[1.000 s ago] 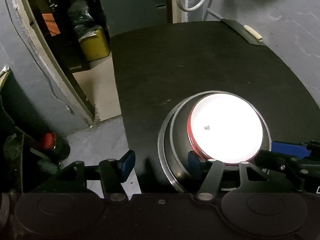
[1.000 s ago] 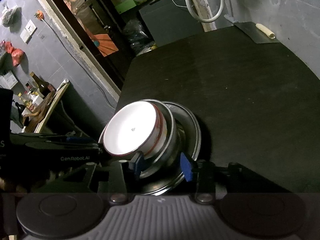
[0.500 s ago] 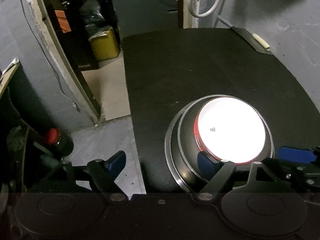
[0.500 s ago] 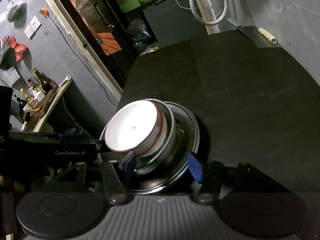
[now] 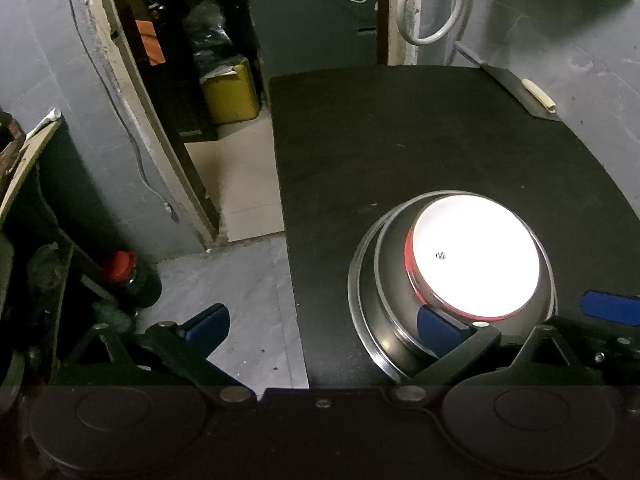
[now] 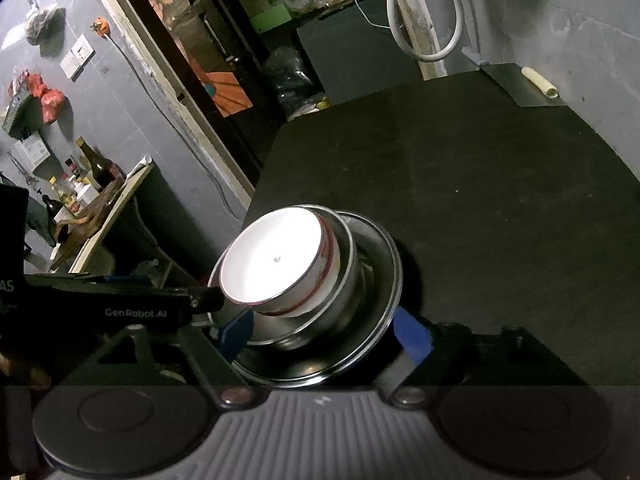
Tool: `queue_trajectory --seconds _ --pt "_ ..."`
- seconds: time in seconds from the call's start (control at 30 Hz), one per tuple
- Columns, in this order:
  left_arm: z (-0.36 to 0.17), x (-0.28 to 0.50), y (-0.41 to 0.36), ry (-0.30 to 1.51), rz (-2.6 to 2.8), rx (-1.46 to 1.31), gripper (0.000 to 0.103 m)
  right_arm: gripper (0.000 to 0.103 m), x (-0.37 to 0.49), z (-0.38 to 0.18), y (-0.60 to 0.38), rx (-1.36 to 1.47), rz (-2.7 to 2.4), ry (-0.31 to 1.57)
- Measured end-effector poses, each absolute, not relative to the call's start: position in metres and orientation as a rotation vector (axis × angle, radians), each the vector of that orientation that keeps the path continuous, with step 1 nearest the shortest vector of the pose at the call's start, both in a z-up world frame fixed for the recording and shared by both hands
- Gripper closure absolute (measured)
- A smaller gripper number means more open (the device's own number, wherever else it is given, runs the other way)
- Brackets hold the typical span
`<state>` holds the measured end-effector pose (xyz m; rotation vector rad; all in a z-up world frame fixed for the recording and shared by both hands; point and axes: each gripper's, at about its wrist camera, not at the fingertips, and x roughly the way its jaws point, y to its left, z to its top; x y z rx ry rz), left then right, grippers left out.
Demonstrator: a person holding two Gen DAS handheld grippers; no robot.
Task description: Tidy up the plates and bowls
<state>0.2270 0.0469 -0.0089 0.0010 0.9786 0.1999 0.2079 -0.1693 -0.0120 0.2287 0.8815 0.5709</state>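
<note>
A white bowl with a red band (image 5: pixel 476 256) (image 6: pixel 276 256) sits nested in a steel bowl (image 5: pixel 392 280) (image 6: pixel 344 280), which rests on a steel plate (image 5: pixel 358 280) (image 6: pixel 380 320) near the front left corner of the black table (image 5: pixel 400 140) (image 6: pixel 480 180). My left gripper (image 5: pixel 324 326) is open, wide apart, to the left of the stack at the table's edge; its right finger lies by the steel bowl's near rim. My right gripper (image 6: pixel 326 334) is open, its blue pads on either side of the plate's near rim, holding nothing.
A flat grey sheet with a cream roll (image 5: pixel 538 94) (image 6: pixel 538 82) lies at the table's far right corner. A white hose (image 5: pixel 434 4) hangs on the wall behind. The floor, a yellow can (image 5: pixel 230 90) and a red-capped bottle (image 5: pixel 120 270) are left of the table.
Both grippers have drawn back from the stack toward me and opened wider. The bowls and plate have stayed in place.
</note>
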Motion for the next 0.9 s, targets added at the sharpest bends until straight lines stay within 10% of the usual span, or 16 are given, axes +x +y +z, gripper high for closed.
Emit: queue_trajectory --seconds 0.3,0.9 --pt "0.003 0.204 0.044 0.84 0.242 -0.068 0.001 0.0 0.196 -0.006 -0.183 0.229 0.57 0.834" --pt "0.021 0.139 0.008 0.759 0.311 -0.068 0.001 0.0 0.154 0.017 -0.202 0.213 0.58 0.741"
